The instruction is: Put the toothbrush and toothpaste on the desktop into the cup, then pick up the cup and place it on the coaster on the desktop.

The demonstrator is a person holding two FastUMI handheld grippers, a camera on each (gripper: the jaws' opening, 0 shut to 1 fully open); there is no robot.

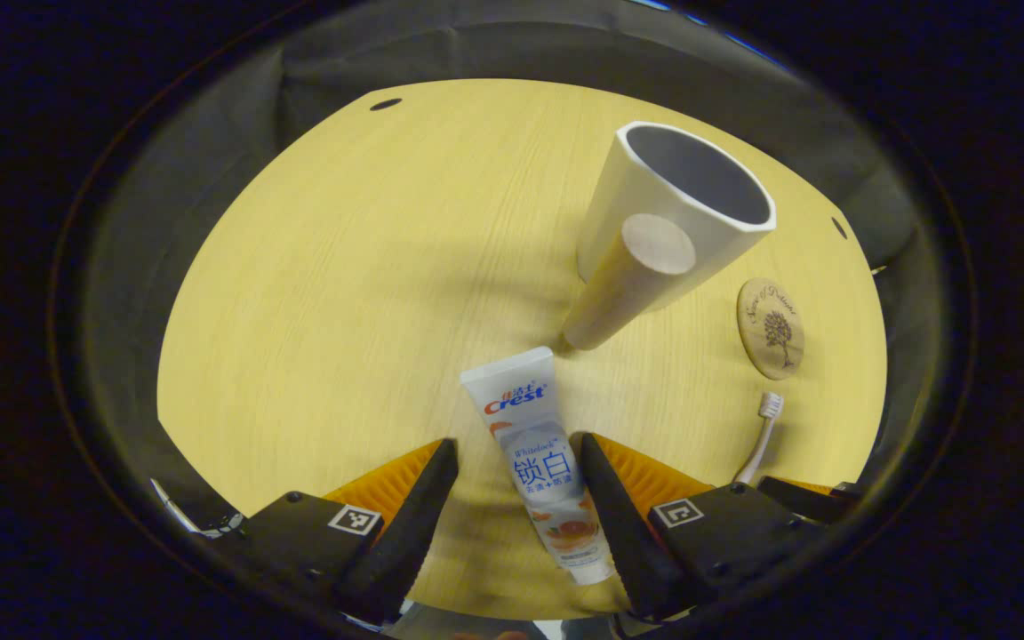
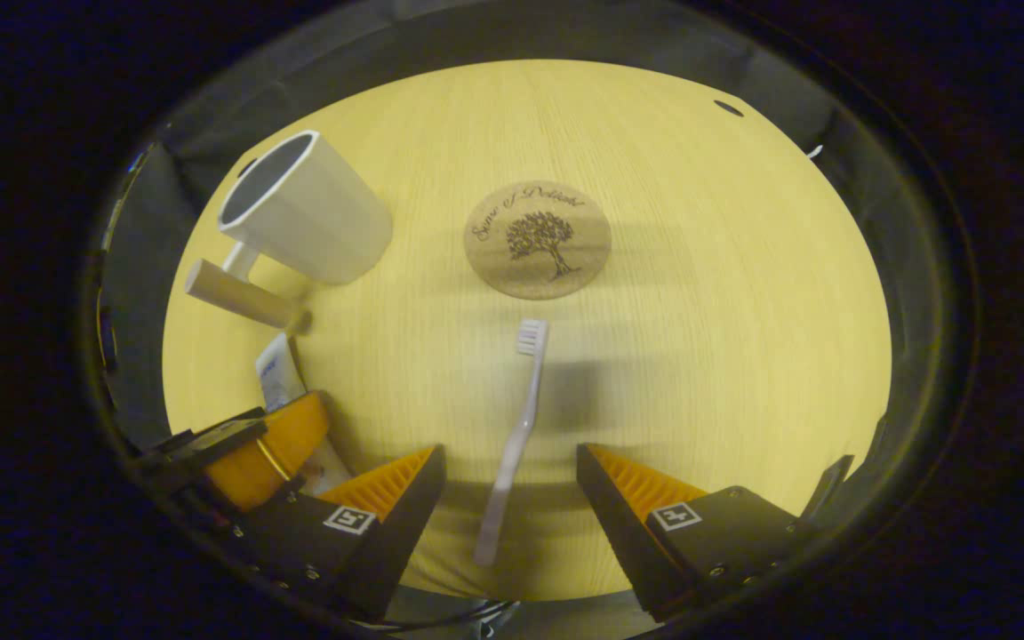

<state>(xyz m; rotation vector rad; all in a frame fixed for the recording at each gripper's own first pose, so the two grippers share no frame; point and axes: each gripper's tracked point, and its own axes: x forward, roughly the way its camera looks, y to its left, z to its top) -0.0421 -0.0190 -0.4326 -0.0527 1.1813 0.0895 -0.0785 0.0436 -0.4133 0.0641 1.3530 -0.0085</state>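
The pale wooden desktop (image 1: 343, 293) lies under both my tools, ringed by dark booth cloth.

The toothpaste (image 1: 540, 462) lies flat between the fingers of my left gripper (image 1: 516, 498), cap end towards me. The jaws stand open: the right-side finger looks to be at the tube's edge, while a clear gap remains on the other side. The toothbrush (image 2: 516, 436) lies flat between the open fingers of my right gripper (image 2: 508, 498), bristles pointing away, with bare wood on either side of the handle. Neither item is gripped yet.

Ahead of the left gripper stands the white cup (image 1: 681, 200), upright, with its round wooden handle (image 1: 632, 280) pointing back at the tube. The coaster (image 2: 537, 238) sits just beyond the toothbrush head, beside the cup.

My worries: the tube is off-centre in the left jaws, so closing may push it sideways or pinch it askew, and it is soft and glossy, so it could slip on the lift. The brush handle is thin and flat on the wood, so the fingers may close above it or roll it. The cup's protruding handle could be knocked as I bring the tube over.

The tube reads "Crest" with Chinese characters below. The coaster carries a tree and script that seems to say "Sense of Delicate", though I'm not sure.
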